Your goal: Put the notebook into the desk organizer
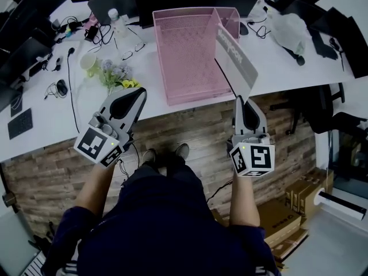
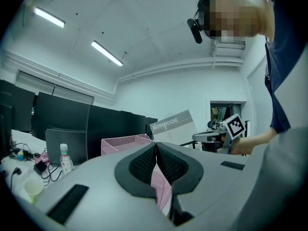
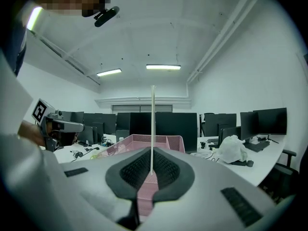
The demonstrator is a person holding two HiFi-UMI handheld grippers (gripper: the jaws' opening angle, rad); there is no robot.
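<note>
A pink mesh desk organizer (image 1: 187, 56) lies on the white desk (image 1: 46, 125), open side up. My right gripper (image 1: 240, 99) is shut on the lower edge of a grey-and-white notebook (image 1: 234, 55), which stands tilted at the organizer's right wall. In the right gripper view the notebook (image 3: 153, 124) shows edge-on as a thin white line rising between the pads, with the organizer (image 3: 154, 141) behind. My left gripper (image 1: 140, 92) hangs at the desk's front edge, left of the organizer, shut on nothing. From the left gripper view I see the notebook (image 2: 173, 126) and the organizer (image 2: 122, 143).
A paper cup (image 1: 89, 62), a small bunch of flowers (image 1: 115, 73), a bottle (image 1: 115, 19), glasses (image 1: 132, 50) and cables lie left of the organizer. A white bag (image 1: 290, 30) sits at the right. Dark monitors line the back. Cardboard boxes (image 1: 287, 209) stand on the floor.
</note>
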